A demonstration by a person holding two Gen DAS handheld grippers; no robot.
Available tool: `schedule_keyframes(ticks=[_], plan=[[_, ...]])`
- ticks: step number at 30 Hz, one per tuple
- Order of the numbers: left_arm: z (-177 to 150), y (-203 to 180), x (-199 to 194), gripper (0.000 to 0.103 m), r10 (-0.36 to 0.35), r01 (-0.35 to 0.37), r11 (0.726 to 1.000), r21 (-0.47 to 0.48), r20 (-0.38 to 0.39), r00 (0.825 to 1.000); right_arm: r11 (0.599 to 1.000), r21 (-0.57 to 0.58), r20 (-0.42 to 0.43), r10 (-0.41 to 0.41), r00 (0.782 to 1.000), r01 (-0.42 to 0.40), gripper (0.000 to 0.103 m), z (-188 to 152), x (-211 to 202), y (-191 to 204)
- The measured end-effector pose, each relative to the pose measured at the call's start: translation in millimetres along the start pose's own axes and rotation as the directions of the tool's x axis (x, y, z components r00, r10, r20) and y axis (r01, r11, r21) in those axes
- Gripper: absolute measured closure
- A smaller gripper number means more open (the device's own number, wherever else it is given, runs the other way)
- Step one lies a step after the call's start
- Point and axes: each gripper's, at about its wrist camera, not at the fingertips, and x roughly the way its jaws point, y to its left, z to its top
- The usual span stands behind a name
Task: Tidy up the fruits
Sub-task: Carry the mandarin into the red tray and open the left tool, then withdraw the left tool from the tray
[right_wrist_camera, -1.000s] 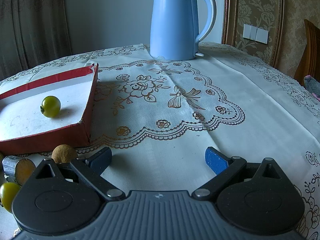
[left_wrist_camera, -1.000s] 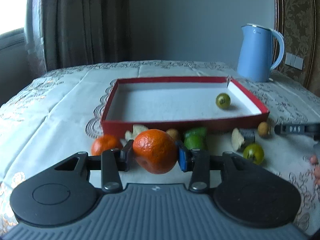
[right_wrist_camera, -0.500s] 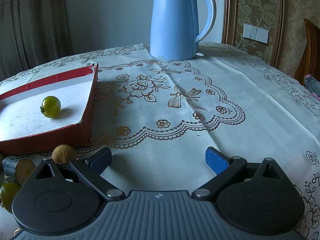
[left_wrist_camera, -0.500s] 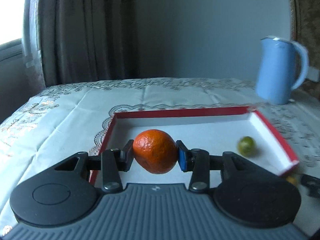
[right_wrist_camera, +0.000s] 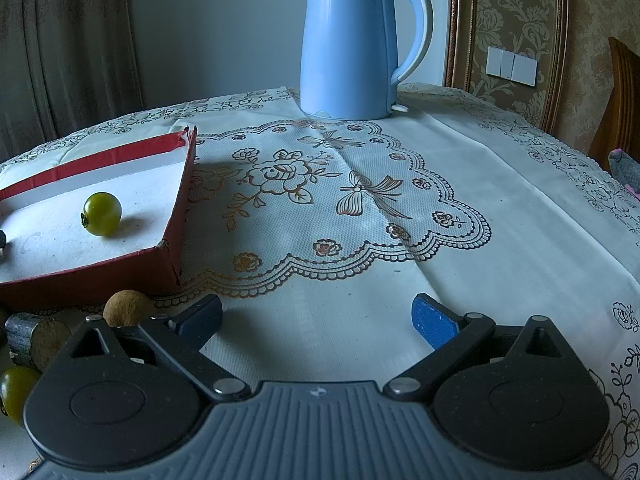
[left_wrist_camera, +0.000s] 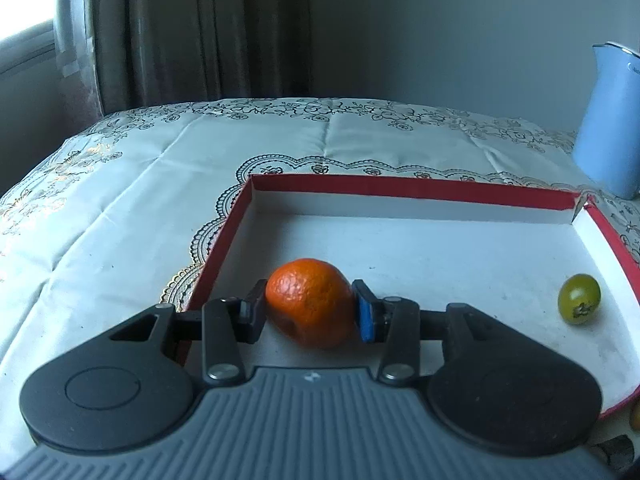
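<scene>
Pinching the mandarin (left_wrist_camera: 310,306) between its jaws low at the centre of the frame, the left gripper (left_wrist_camera: 310,312) holds the fruit over the near left part of the red tray (left_wrist_camera: 400,186), while the right gripper (right_wrist_camera: 316,316) sits with jaws spread and empty above the worktop (right_wrist_camera: 500,208). Released from any height, the round mandarin could roll across the tray's white floor into the green fruit (left_wrist_camera: 579,298) at the right edge, or bump the low rim. Grey lettering near the kettle's (right_wrist_camera: 348,48) lid probably reads "Midea", though it is too small to be sure.
</scene>
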Motion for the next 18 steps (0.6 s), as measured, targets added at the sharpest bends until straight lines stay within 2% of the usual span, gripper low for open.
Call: schedule_keyframes(ticks=[2,3,5,7,9,15,18], plan=[[-1.1,-0.9,-0.3,0.059,0.006,-0.007,1.0,0.006,0.009,1.0,1.0,0.0,0.0,0.0,1.0,0.0,0.001,0.1,0.0,0.0],[-2.2,-2.5,-0.8,0.055,0.019,-0.019,1.0,0.01,0.013,1.0,1.0,0.0,0.0,0.0,1.0,0.0,0.001,0.1,0.1,0.0],[-1.9,-3.7,-1.6,0.044,0.017,-0.017,1.0,0.013,0.02,1.0,1.0,0.0,0.0,0.0,1.0,0.0,0.001,0.1,0.1,0.2],[-2.6,-3.4,-6.5,0.024,0.013,-0.013,1.0,0.007,0.048,0.999,1.0,0.001,0.0,0.0,1.0,0.0,0.001,0.1,0.2,-0.2],[-3.5,-3.9,-11.6,0.015,0.018,-0.018,1.0,0.005,0.085,0.996,1.0,0.001,0.0,0.0,1.0,0.0,0.001,0.0,0.2,-0.1],[-10.6,-8.8,-37.5,0.011,0.021,-0.031,0.998,0.061,0.156,0.988,1.0,0.001,0.0,0.001,1.0,-0.001,0.001,0.1,0.3,-0.2],[-17.5,-6.9,-64.8,0.002,0.03,-0.047,0.996,0.073,0.222,0.974,1.0,0.002,0.0,0.001,1.0,-0.001,0.0,0.0,0.4,-0.3]])
